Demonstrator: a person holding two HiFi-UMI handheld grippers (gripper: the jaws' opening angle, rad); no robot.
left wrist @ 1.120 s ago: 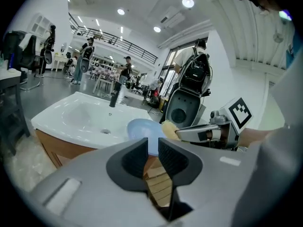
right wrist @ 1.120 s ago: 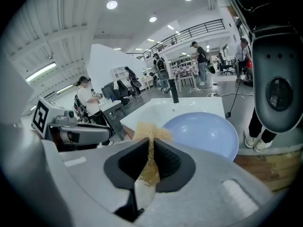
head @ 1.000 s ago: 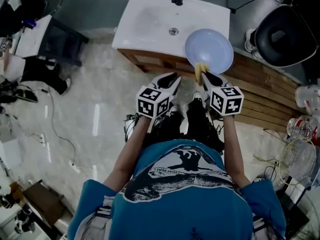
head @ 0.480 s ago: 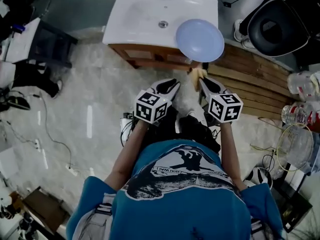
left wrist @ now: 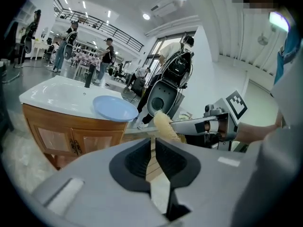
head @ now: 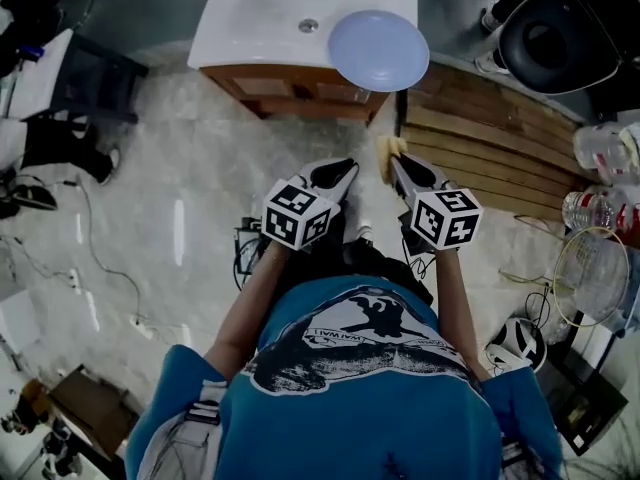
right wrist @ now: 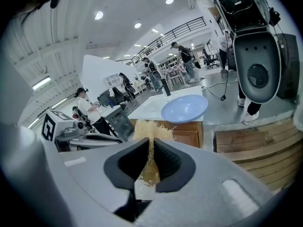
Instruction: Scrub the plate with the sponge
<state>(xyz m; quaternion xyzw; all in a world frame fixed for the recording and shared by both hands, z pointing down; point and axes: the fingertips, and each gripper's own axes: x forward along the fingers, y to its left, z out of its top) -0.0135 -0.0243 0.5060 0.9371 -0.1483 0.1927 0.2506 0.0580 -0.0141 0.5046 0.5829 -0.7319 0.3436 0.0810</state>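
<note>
Two grippers side by side, low in head view, well short of plate. Sink (head: 260,18): white, far edge cut off at top of frame. Left gripper (head: 340,171): jaws closing, thin slit between pads, nothing in it. Plate (head: 378,50): pale blue, on sink's right front corner, rim overhanging cabinet (head: 290,86); untouched. Sponge (head: 388,148): yellow, fibrous, pinched in right gripper (head: 397,160); top tuft sticks out past tips, lower part buried between pads. Hands hidden behind marker cubes (head: 298,213).
</note>
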